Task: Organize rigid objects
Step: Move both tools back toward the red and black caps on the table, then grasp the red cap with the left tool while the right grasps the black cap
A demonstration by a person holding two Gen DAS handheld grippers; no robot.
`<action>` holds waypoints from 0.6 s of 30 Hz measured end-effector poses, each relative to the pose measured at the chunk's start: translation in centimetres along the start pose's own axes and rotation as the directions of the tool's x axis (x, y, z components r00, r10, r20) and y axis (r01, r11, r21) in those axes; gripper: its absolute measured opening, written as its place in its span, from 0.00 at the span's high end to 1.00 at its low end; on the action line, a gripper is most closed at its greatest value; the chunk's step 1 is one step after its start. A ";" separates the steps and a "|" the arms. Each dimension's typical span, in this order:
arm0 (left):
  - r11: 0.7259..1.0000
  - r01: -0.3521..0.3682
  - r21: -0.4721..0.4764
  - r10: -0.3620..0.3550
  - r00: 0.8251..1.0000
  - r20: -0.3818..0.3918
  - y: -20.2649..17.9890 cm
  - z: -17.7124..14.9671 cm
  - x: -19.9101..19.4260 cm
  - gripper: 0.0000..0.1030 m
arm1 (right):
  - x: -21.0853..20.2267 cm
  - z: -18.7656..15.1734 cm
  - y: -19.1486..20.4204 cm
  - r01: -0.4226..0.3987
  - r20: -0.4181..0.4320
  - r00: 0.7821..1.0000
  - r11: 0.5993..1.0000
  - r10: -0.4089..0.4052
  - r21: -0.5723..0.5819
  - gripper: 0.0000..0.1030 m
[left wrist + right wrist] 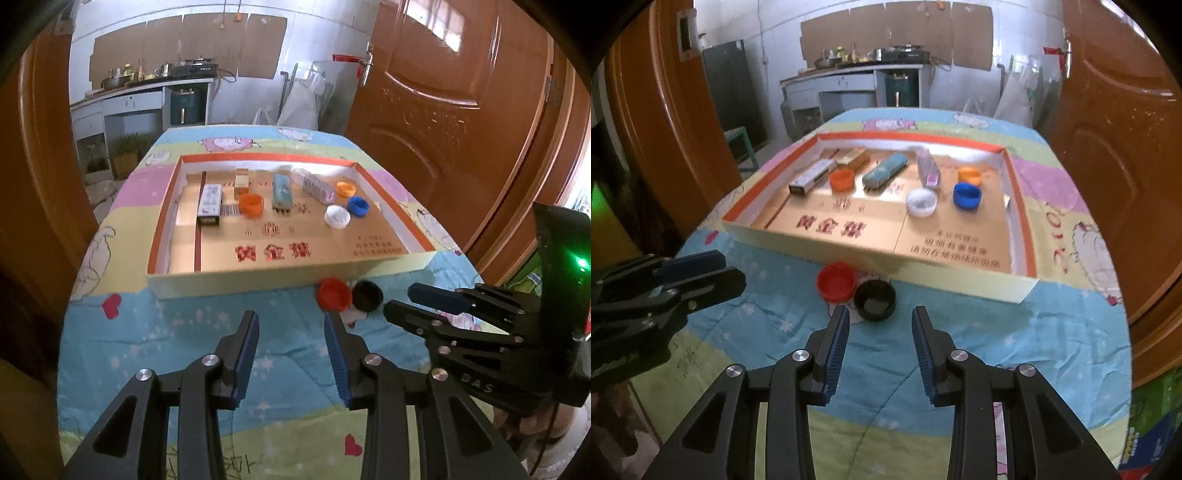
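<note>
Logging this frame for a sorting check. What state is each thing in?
Left gripper: open, empty.
Right gripper: open, empty.
Red cap: outside tray, open side up.
Black cap: outside tray, touching red cap.
Tray: holds four caps, four boxes.
Door: open.

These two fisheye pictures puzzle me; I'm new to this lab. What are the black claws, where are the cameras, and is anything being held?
Each picture comes from a camera mounted on a hand-held two-finger gripper, looking along its fingers. The left gripper shows at the bottom of its own view, the right gripper likewise; each also appears at the other's edge. Both are open and hold nothing. On the patterned cloth sits a shallow box containing small boxes and coloured caps. In front of it lie a red cap and a black cap.
</note>
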State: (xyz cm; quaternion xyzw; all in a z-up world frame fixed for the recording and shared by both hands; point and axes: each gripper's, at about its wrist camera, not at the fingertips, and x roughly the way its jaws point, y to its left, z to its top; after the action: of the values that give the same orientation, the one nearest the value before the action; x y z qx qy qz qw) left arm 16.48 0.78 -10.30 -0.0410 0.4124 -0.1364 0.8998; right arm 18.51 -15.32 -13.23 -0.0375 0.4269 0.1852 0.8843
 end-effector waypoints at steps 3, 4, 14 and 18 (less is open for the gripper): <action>1.000 0.001 -0.001 -0.001 1.000 -0.010 0.0 -0.4 0.1 0.64 | 0.8 -0.3 0.2 -0.003 -0.014 1.000 1.000 0.003 -0.003 0.65; 1.000 0.001 0.000 -0.001 1.000 -0.012 0.0 -0.5 0.2 0.64 | 1.0 -0.3 0.3 -0.003 -0.019 1.000 1.000 0.003 -0.006 0.65; 1.000 -0.004 -0.002 0.004 1.000 -0.024 0.4 -0.7 0.5 0.64 | 3.2 0.3 0.9 0.020 -0.021 1.000 0.999 -0.020 -0.033 0.65; 1.000 -0.004 -0.003 0.004 1.000 -0.030 0.5 -0.7 0.8 0.64 | 3.8 0.7 1.1 0.032 -0.017 0.999 0.998 -0.032 -0.048 0.65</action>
State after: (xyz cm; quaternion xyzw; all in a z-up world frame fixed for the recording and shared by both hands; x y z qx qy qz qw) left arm 16.58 1.03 -11.42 -0.0394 0.4260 -0.1347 0.8938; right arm 20.80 -13.05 -15.60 -0.0672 0.4296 0.1808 0.8822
